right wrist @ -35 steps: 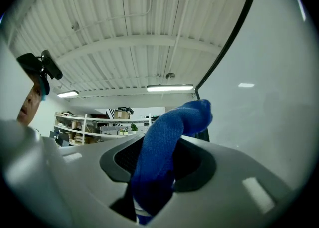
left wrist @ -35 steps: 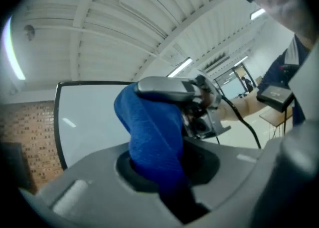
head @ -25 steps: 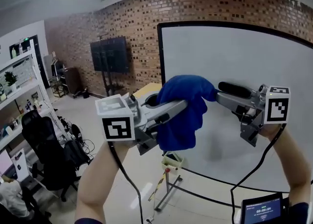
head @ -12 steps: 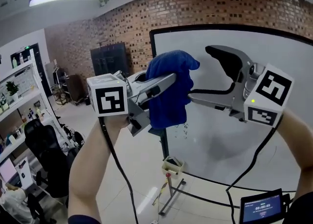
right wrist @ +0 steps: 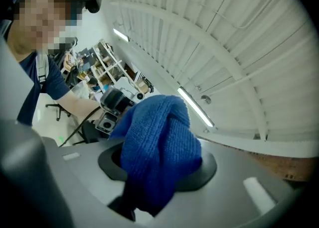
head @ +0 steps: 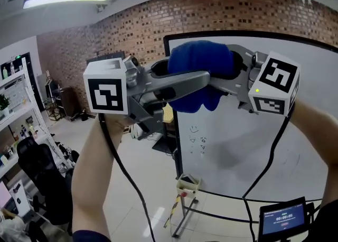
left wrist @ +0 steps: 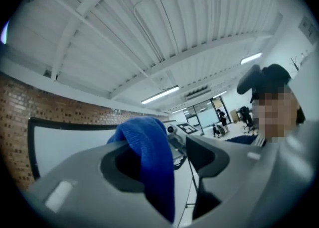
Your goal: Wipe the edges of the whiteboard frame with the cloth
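Your right gripper (right wrist: 159, 170), jaws just closing, is pinching the bunched blue cloth (head: 200, 69); your left gripper (left wrist: 167, 165), jaws just opening, is standing spread around it.

The head camera looked forward from my head at the whiteboard (head: 264, 151) and the brick wall (head: 142, 29), with both grippers raised close before it at mid-frame. The camera on my left gripper (head: 182, 85) looked along its jaws from very near, up toward the ceiling (left wrist: 149, 33), with the whiteboard at the frame's left edge. The camera on my right gripper (head: 226, 72) looked along its jaws the opposite way, back toward me at upper left. All three views shared the cloth (head: 200, 69), near the centre of each. Each gripper view caught the other gripper's camera just beyond it.
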`<state>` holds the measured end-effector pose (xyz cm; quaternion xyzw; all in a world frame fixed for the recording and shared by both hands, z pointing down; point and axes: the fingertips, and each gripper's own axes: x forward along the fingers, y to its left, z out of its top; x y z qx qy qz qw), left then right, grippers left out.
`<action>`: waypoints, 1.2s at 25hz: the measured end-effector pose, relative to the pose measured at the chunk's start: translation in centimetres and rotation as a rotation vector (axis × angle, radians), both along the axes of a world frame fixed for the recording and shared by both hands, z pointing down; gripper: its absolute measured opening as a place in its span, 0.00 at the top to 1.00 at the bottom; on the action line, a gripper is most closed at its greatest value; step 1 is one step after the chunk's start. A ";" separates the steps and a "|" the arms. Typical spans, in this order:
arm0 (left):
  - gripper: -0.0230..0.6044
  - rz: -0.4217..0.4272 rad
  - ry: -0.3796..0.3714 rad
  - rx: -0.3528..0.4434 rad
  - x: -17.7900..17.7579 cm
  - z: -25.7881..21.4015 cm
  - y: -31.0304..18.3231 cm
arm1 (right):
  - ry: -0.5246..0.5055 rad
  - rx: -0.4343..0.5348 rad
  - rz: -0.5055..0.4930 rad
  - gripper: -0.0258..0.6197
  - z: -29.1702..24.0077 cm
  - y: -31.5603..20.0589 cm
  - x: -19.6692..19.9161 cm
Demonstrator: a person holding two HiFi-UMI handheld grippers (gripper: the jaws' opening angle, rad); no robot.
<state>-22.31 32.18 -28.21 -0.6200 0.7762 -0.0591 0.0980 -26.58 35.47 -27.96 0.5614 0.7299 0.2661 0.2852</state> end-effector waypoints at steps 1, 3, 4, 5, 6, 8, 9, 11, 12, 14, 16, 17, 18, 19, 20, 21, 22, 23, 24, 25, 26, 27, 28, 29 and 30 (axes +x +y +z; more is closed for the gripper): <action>0.52 -0.011 0.000 0.020 -0.1 -0.2 1.2 | -0.005 -0.032 0.018 0.69 -0.5 -0.2 -0.5; 0.52 -0.090 -0.023 0.089 -1.4 -0.9 4.8 | 0.010 -0.101 0.072 0.71 -1.8 -0.5 -2.0; 0.52 -0.151 -0.038 0.135 -2.3 -1.3 7.2 | 0.027 -0.128 0.113 0.72 -2.6 -0.8 -3.0; 0.52 -0.222 -0.050 0.180 -3.5 -1.7 9.6 | 0.035 -0.144 0.170 0.72 -3.5 -1.1 -4.2; 0.54 -0.297 -0.060 0.214 -4.6 -2.0 11.9 | 0.023 -0.148 0.243 0.72 -4.5 -1.4 -5.5; 0.61 -0.438 -0.089 0.233 -6.8 -2.2 15.3 | -0.069 -0.122 0.423 0.72 -6.9 -1.8 -7.9; 0.65 -0.498 -0.111 0.220 -7.8 -2.2 16.6 | -0.139 -0.096 0.513 0.72 -8.3 -1.6 -9.0; 0.72 -0.608 -0.180 0.165 -9.5 -2.2 18.6 | -0.268 -0.028 0.657 0.72 -10.8 0.0 -10.7; 0.75 -0.659 -0.218 0.129 -10.4 -2.3 19.4 | -0.306 0.013 0.711 0.72 -11.7 1.2 -11.7; 0.77 -0.732 -0.278 0.067 -12.2 -2.5 20.2 | -0.334 0.096 0.788 0.72 -13.0 4.0 -14.0; 0.77 -0.771 -0.305 0.024 -13.8 -2.5 20.1 | -0.343 0.177 0.843 0.72 -13.5 6.6 -16.3; 0.77 -0.783 -0.313 0.008 -14.4 -2.5 19.7 | -0.341 0.217 0.867 0.72 -13.4 7.6 -17.4; 0.77 -0.790 -0.321 -0.001 -14.9 -2.5 19.3 | -0.333 0.254 0.894 0.72 -13.4 8.2 -18.6; 0.77 -0.793 -0.329 0.000 -15.1 -2.7 18.9 | -0.319 0.287 0.921 0.72 -13.4 8.5 -19.8; 0.77 -0.790 -0.333 0.007 -15.3 -2.9 18.7 | -0.303 0.316 0.947 0.72 -13.4 8.9 -20.8; 0.77 -0.782 -0.334 0.016 -15.4 -3.0 18.5 | -0.292 0.346 0.971 0.72 -13.3 9.2 -21.7; 0.77 -0.772 -0.333 0.023 -15.5 -3.1 18.3 | -0.290 0.381 0.991 0.72 -13.0 9.5 -22.5; 0.78 -0.760 -0.331 0.028 -15.6 -3.1 18.1 | -0.297 0.421 1.005 0.72 -12.6 9.7 -23.0; 0.78 -0.748 -0.329 0.032 -15.7 -3.0 17.9 | -0.308 0.458 1.019 0.72 -12.1 9.6 -23.4; 0.78 -0.737 -0.328 0.036 -15.9 -2.9 17.7 | -0.319 0.484 1.039 0.72 -11.8 9.3 -23.8; 0.78 -0.725 -0.325 0.041 -16.2 -2.8 17.6 | -0.321 0.497 1.058 0.72 -11.8 8.7 -24.2; 0.79 -0.714 -0.323 0.048 -16.4 -2.7 17.5 | -0.309 0.503 1.068 0.73 -11.7 8.1 -24.5; 0.79 -0.703 -0.320 0.058 -16.7 -2.6 17.4 | -0.285 0.507 1.068 0.73 -11.6 7.6 -24.9; 0.79 -0.691 -0.317 0.071 -17.1 -2.6 17.3 | -0.259 0.513 1.067 0.73 -11.5 7.0 -25.2; 0.79 -0.678 -0.314 0.087 -17.4 -2.5 17.1 | -0.237 0.518 1.072 0.73 -11.5 6.4 -25.4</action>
